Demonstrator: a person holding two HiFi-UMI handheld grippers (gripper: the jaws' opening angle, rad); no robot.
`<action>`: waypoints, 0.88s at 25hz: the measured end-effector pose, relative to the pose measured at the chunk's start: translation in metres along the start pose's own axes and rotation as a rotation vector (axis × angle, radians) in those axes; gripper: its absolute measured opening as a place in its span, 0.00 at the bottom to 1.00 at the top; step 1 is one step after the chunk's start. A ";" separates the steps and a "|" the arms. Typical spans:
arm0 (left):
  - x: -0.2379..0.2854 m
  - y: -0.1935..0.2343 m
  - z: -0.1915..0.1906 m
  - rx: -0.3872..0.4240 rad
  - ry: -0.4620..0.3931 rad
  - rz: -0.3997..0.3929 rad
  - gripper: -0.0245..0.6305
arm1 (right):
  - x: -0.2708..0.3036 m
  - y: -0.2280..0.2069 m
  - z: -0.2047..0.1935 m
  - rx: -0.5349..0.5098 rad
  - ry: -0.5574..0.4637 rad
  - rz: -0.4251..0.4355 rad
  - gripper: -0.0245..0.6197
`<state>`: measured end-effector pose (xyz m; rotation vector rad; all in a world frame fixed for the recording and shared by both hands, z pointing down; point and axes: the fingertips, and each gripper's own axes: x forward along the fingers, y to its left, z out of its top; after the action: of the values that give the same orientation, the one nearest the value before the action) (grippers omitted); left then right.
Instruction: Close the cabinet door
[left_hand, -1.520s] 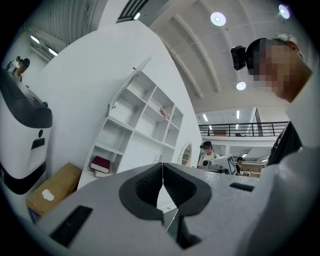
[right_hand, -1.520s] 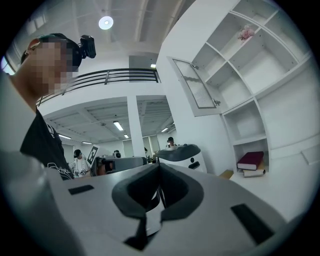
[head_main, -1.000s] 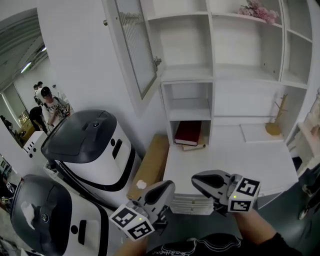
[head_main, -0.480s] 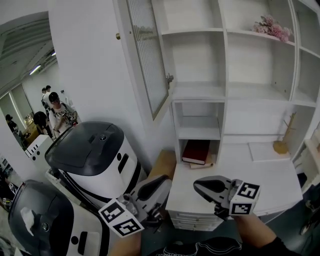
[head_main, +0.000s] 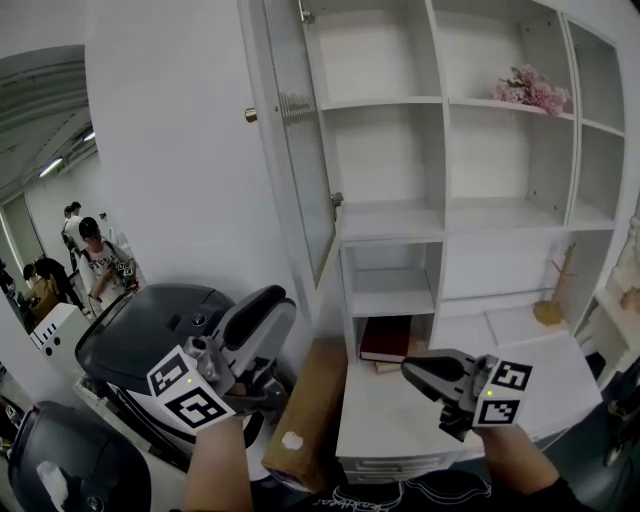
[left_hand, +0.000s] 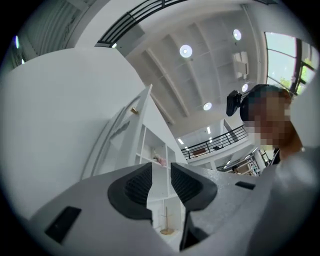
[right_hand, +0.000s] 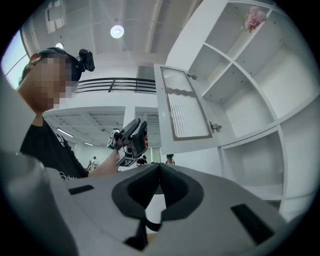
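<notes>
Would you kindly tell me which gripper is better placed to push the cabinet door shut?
Probably left: the left gripper, jaws just opening and empty, sits outside the open cabinet door; the right gripper is lower, before the shelves.

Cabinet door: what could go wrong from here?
1. The left gripper, jaws just opening with nothing between them, sits below the cabinet door. Pushing its ribbed glass pane rather than the frame could strain it.
2. A hard shove could slam the door against the shelf unit.

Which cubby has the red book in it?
The lowest cubby of the narrow column; the red book lies flat inside, the cubby above holds nothing.
</notes>
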<state>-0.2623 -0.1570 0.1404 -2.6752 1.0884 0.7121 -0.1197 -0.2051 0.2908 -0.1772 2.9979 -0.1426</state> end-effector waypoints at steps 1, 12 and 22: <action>0.003 0.004 0.012 0.002 -0.016 -0.025 0.20 | 0.002 -0.002 0.003 -0.001 -0.003 -0.010 0.05; 0.049 0.078 0.087 -0.126 -0.150 -0.209 0.26 | 0.026 -0.022 0.008 -0.043 0.009 -0.117 0.05; 0.100 0.085 0.136 -0.056 -0.221 -0.298 0.26 | 0.017 -0.035 0.010 -0.057 -0.040 -0.231 0.05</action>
<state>-0.3096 -0.2356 -0.0251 -2.6423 0.6080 0.9591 -0.1310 -0.2425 0.2824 -0.5255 2.9345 -0.0754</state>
